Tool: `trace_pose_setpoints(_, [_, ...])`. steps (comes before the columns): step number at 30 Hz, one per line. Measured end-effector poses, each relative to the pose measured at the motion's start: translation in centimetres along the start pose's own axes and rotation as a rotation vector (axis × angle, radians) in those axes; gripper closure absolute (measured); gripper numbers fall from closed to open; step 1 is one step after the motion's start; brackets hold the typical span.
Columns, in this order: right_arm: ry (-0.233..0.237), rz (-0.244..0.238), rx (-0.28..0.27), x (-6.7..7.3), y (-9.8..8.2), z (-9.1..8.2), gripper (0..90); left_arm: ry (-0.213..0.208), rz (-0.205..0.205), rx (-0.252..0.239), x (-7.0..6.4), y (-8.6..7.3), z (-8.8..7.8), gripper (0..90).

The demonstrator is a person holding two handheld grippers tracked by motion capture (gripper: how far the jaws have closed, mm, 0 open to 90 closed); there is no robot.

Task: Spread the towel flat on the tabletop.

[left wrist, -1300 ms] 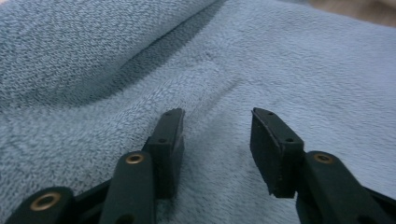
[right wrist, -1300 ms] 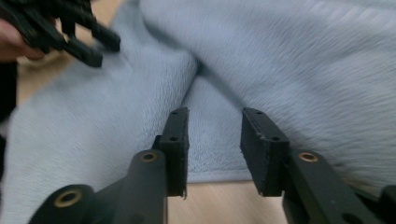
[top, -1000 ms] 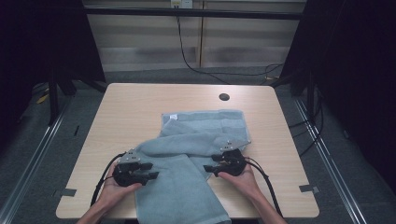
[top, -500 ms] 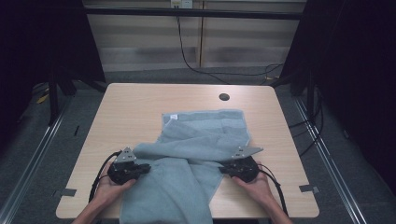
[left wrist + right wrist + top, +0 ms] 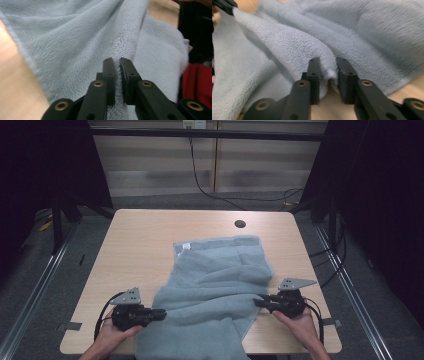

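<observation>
A light blue towel [image 5: 212,295] lies rumpled on a pale wooden counter [image 5: 145,240], its far edge flat near the counter's middle and its near end spilling over the counter's front edge. A person holds a gripper in each hand at the towel's two sides. The left gripper [image 5: 159,312] has its fingers [image 5: 110,75] clamped on a thin fold of the towel's left edge. The right gripper [image 5: 259,302] has its fingers [image 5: 313,75] closed on a thicker bunch of the right edge, and its jaws have just been easing open slightly. A second ago both grippers sat closer together on a heaped towel; now they are farther apart and the cloth between them is stretched wider, so the spreading appears underway.
</observation>
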State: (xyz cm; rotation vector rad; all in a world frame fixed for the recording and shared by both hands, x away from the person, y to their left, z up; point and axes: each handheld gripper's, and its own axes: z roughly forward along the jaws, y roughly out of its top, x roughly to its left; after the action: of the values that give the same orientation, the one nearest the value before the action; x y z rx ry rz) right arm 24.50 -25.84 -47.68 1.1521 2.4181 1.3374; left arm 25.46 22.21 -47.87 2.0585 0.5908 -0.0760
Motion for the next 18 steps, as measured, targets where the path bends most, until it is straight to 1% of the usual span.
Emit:
trace_pose_setpoints(2, [-0.001, 0.002, -0.008, 0.2, 0.0, 0.1, 67.7, -0.001, -0.009, -0.02, 0.1, 0.1, -0.2, 80.1])
trace_pose_setpoints(3, [-0.01, -0.002, -0.042, 0.3, 0.6, -0.1, 67.8, 0.012, -0.011, -0.031, 0.4, 0.3, -0.3, 74.5])
trace_pose_setpoints(4, [-0.01, -0.002, -0.042, 0.3, 0.6, -0.1, 67.8, 0.025, -0.02, -0.041, 0.7, 0.6, -0.3, 74.5])
trace_pose_setpoints(5, [-0.009, -0.004, -0.06, 0.4, 0.9, -0.1, 67.2, 0.033, -0.027, -0.057, 1.2, 1.1, -0.2, 73.8])
trace_pose_setpoints(6, [0.004, -0.005, -0.059, 0.4, 1.6, 0.6, 65.0, 0.041, -0.023, -0.059, 1.6, 1.7, 0.0, 70.7])
trace_pose_setpoints(7, [0.004, -0.005, -0.059, 0.4, 1.6, 0.6, 65.0, 0.048, -0.023, -0.058, 1.9, 2.1, 0.3, 70.7])
trace_pose_setpoints(8, [-0.003, -0.009, -0.051, 0.4, 1.8, 1.0, 66.1, 0.049, -0.03, -0.046, 2.6, 2.8, 1.0, 69.6])
trace_pose_setpoints(9, [-0.006, -0.009, -0.039, 0.2, 1.9, 1.8, 66.0, 0.063, -0.03, -0.044, 3.2, 3.3, 1.6, 69.3])
trace_pose_setpoints(10, [0.0, 0.003, -0.009, -0.2, 2.0, 3.2, 65.8, 0.097, -0.036, -0.035, 3.8, 3.6, 2.3, 68.2])
trace_pose_setpoints(11, [0.0, 0.003, -0.009, -0.2, 2.0, 3.2, 65.8, 0.113, -0.046, -0.007, 4.4, 3.8, 3.0, 68.2])
trace_pose_setpoints(12, [0.005, 0.0, 0.042, -0.4, 1.9, 4.5, 64.7, 0.123, -0.041, 0.029, 4.8, 3.8, 3.9, 67.9])
trace_pose_setpoints(13, [0.002, -0.003, 0.057, -0.4, 1.8, 4.9, 64.1, 0.147, -0.025, 0.06, 5.0, 3.6, 4.4, 68.0])
trace_pose_setpoints(14, [0.001, -0.005, 0.069, -0.4, 1.6, 5.2, 63.4, 0.162, -0.024, 0.095, 5.1, 3.3, 5.1, 68.5])
trace_pose_setpoints(15, [0.001, -0.005, 0.069, -0.4, 1.6, 5.2, 63.4, 0.158, -0.027, 0.117, 5.2, 2.8, 5.5, 68.5])
trace_pose_setpoints(16, [0.003, -0.007, 0.079, -0.3, 1.5, 5.4, 63.2, 0.161, -0.017, 0.105, 4.9, 2.3, 5.3, 69.4])
trace_pose_setpoints(18, [0.024, 0.007, 0.085, 0.0, 1.1, 5.3, 62.6, 0.162, -0.012, 0.125, 4.4, 1.9, 4.7, 70.3])
